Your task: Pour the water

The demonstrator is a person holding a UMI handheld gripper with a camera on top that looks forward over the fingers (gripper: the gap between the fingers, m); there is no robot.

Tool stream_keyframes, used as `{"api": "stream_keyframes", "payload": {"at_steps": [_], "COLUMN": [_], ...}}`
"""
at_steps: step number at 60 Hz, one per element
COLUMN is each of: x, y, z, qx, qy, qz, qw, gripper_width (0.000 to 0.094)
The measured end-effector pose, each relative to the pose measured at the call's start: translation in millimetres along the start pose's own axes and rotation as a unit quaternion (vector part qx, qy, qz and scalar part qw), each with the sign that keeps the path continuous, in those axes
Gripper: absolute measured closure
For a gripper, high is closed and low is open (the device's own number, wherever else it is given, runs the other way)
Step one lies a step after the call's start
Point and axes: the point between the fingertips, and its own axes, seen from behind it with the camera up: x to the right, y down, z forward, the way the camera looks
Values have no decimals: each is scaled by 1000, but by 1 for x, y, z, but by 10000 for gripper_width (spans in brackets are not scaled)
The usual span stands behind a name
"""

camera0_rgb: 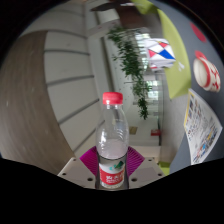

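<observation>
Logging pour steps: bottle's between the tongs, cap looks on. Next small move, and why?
Probably lift a little while staying upright, not tilt yet. The water bottle sits between the tongs, whose pink pads seem to press its lower body at the label, and the red cap is on. No cup or other vessel shows ahead, so pouring now has no target.

Gripper (112, 168) clamped, pads inward

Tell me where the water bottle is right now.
In the gripper view, the water bottle stands upright between the two fingers, its red cap up, with a leafy plant beyond it.
</observation>
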Motion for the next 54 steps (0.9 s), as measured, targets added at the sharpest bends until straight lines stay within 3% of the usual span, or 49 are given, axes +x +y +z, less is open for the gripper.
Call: {"api": "stream_keyframes", "payload": {"at_steps": [7,18,35,41,47,54], "x": [60,146,162,139,101,36], "y": [-52,-95,-94,-92,-104,-144], "z": [11,8,10,10,5,7], "qx": [40,84,51,29,7,17], "qy": [11,41,67,81,98,114], "qz": [125,229,218,130,-60,-313], "qw": [991,969,972,988,993,943], "gripper_width": [615,615,617,617,612,614]}}
